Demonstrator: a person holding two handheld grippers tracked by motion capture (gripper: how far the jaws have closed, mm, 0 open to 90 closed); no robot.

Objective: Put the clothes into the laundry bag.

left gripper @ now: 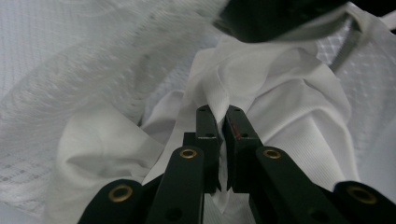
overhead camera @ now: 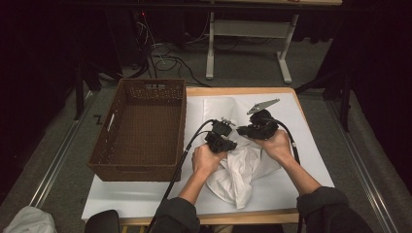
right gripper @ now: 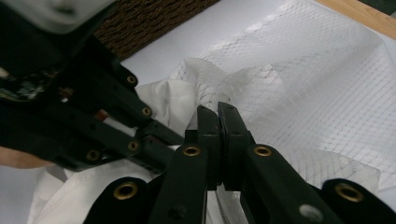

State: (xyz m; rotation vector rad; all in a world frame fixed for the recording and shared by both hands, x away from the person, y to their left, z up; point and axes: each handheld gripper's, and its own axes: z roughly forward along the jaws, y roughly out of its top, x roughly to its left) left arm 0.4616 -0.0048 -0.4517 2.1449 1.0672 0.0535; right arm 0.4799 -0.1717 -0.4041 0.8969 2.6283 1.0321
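A crumpled white cloth (overhead camera: 238,179) lies on the table, partly under both hands. In the left gripper view a fold of the white cloth (left gripper: 280,116) rises between my jaws, and my left gripper (left gripper: 219,112) is shut on it. A sheer white mesh bag (right gripper: 299,79) spreads behind the cloth, and my right gripper (right gripper: 217,109) is shut on its edge. In the high view my left gripper (overhead camera: 228,143) and my right gripper (overhead camera: 243,131) nearly touch tip to tip above the cloth, with the mesh bag (overhead camera: 218,107) flat beyond them.
A brown wicker basket (overhead camera: 141,167) stands empty at the table's left, overhanging the white table cover (overhead camera: 311,145). Cables trail from both grippers towards the front edge. A white desk frame (overhead camera: 248,29) and floor cables lie beyond the table.
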